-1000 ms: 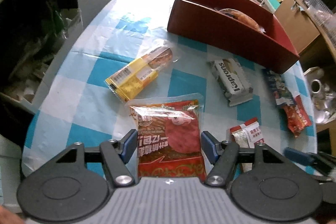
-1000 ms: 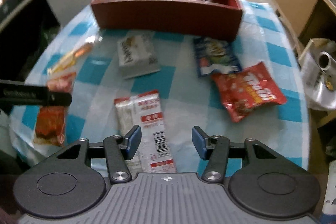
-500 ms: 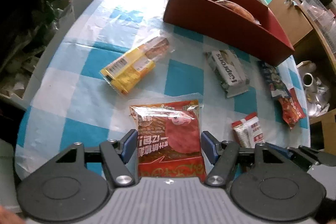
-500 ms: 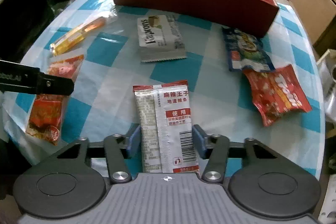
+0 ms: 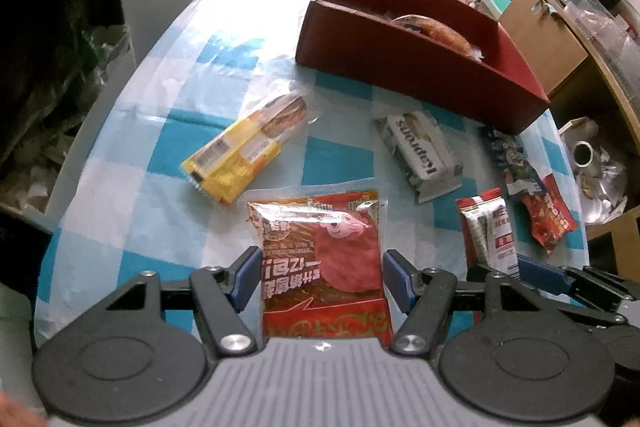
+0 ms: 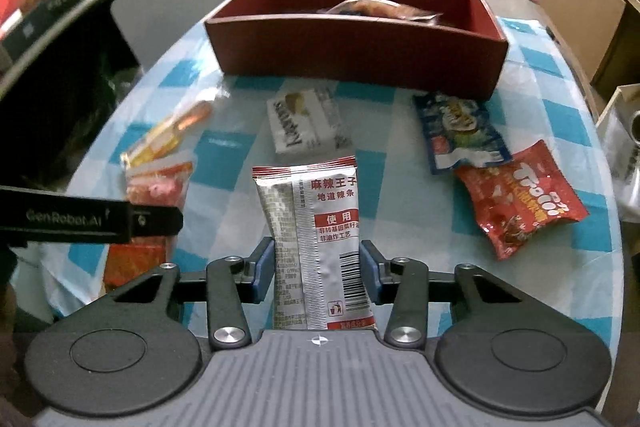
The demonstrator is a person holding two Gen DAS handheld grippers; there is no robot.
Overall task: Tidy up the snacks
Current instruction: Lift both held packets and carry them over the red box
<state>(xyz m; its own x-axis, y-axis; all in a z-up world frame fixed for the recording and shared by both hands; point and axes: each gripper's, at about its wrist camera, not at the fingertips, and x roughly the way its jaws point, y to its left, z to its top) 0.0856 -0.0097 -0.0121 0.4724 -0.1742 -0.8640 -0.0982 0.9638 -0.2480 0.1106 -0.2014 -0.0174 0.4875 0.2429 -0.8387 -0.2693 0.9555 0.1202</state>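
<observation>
We are mid-pickup on both sides. Our right hand-held gripper (image 6: 317, 273) has just been closing its jaws on the silver snack packet (image 6: 316, 247), whose edges now sit against both pads, its top end raised off the bench (image 6: 404, 163). Our left hand-held gripper (image 5: 316, 281) stands half open around the red snack pouch (image 5: 322, 259), which lies flat on the bench; its left pad shows a small gap, so we judge it not yet gripped. The red box (image 6: 360, 43) sits at the far edge with one snack inside. Next we should lift the silver packet clear, carry it over the near wall and release it inside
</observation>
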